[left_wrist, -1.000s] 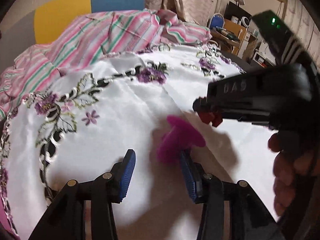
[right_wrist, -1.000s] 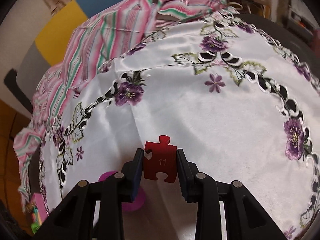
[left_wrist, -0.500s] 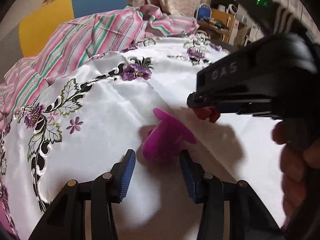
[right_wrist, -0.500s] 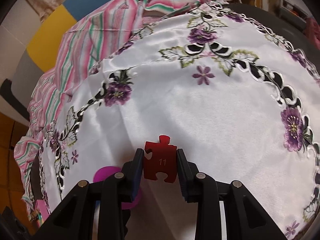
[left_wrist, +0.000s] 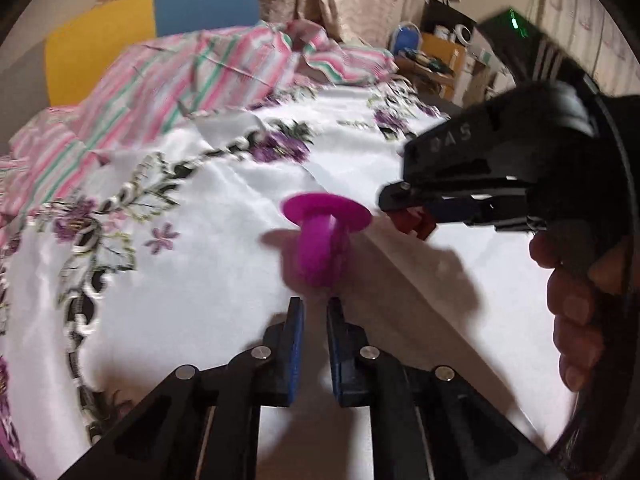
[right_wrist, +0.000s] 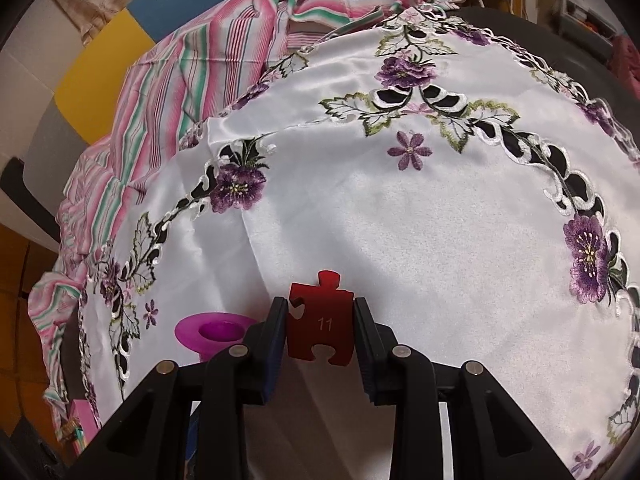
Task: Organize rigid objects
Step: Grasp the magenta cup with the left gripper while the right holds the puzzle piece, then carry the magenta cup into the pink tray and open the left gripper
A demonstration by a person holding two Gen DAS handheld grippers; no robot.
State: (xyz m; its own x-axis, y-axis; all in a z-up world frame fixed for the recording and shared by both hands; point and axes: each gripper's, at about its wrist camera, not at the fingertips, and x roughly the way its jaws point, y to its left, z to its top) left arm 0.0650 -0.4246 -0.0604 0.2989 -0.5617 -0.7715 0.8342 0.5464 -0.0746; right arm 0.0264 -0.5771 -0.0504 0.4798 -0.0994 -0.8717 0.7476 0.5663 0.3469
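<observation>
A magenta flanged cup-shaped piece (left_wrist: 320,236) stands upright just ahead of my left gripper (left_wrist: 314,308), whose blue pads are close together at its base; it looks gripped at the bottom. It also shows in the right wrist view (right_wrist: 212,330) at lower left. My right gripper (right_wrist: 320,320) is shut on a red puzzle piece marked 11 (right_wrist: 322,320), held above the cloth. In the left wrist view the right gripper (left_wrist: 416,216) hovers right of the magenta piece with the red piece (left_wrist: 412,222) in it.
A white embroidered tablecloth with purple flowers (right_wrist: 420,208) covers the round table. A pink-striped cloth (left_wrist: 192,76) lies at the back left. A yellow and blue chair (left_wrist: 152,24) stands behind it. Cluttered shelves (left_wrist: 440,52) are at the far right.
My left gripper has closed from wide open to nearly shut around the base of the magenta piece, which now stands upright. The right gripper still holds the red puzzle piece.
</observation>
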